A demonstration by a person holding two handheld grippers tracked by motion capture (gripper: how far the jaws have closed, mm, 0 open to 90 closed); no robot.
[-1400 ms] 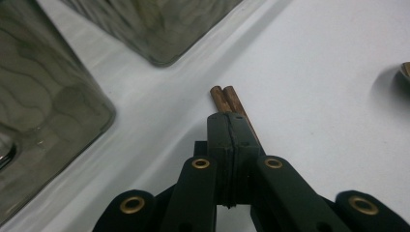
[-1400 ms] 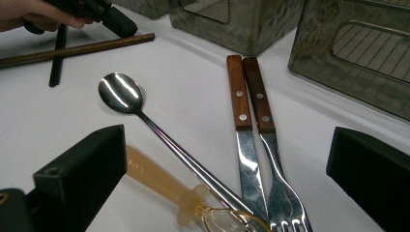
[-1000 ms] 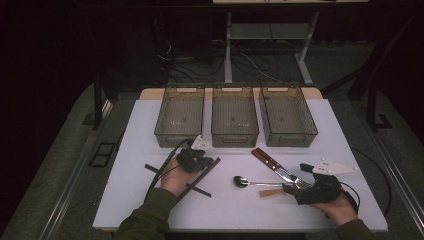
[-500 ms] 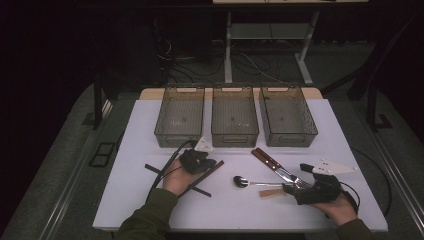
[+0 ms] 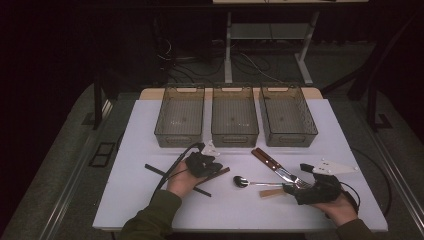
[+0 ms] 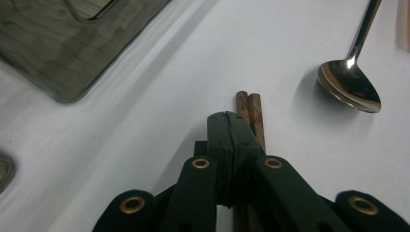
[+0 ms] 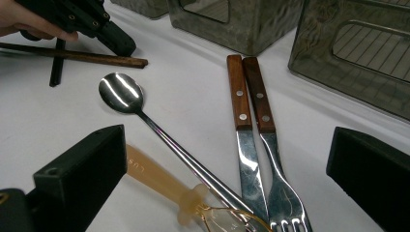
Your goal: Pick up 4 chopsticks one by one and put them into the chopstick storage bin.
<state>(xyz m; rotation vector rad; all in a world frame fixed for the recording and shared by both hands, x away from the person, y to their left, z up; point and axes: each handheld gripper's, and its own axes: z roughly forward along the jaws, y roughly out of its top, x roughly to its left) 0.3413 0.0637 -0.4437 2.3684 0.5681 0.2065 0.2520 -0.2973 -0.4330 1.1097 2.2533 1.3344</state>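
The left tongs (image 5: 212, 167) are fully closed on a pair of brown chopsticks (image 6: 250, 112). In the left gripper view the two jaws meet with no gap between them, and the paired stick ends project just past the jaw tips. The sticks are still low over the white bench (image 5: 150, 125); whether they rest on it or are just clear cannot be told.

Position: the chopsticks are at the front-left of the bench, well short of the left bin (image 5: 180, 118). Their long axis runs diagonally in the high view, from lower left to upper right, and roughly along the closed jaws (so the grip is taken near one end, not at mid-length). One black stick (image 5: 165, 175) crosses beneath the hand and remains on the bench.

The right tongs (image 5: 299, 187) stand wide open with nothing between the jaws. In the right gripper view the spoon (image 7: 121, 94), the knife (image 7: 239, 104) and the fork (image 7: 263, 116) lie just ahead of the open jaws, handles pointing away towards the bins, beside a pale plastic utensil (image 7: 159, 180).

Governing relation for the coming move: the three bins lie beyond the left tongs, the left bin nearest. Judged from this layout, the left hand is the one to carry the chopsticks forward. A long load gripped near its end may swing or droop, so lift level before travelling.
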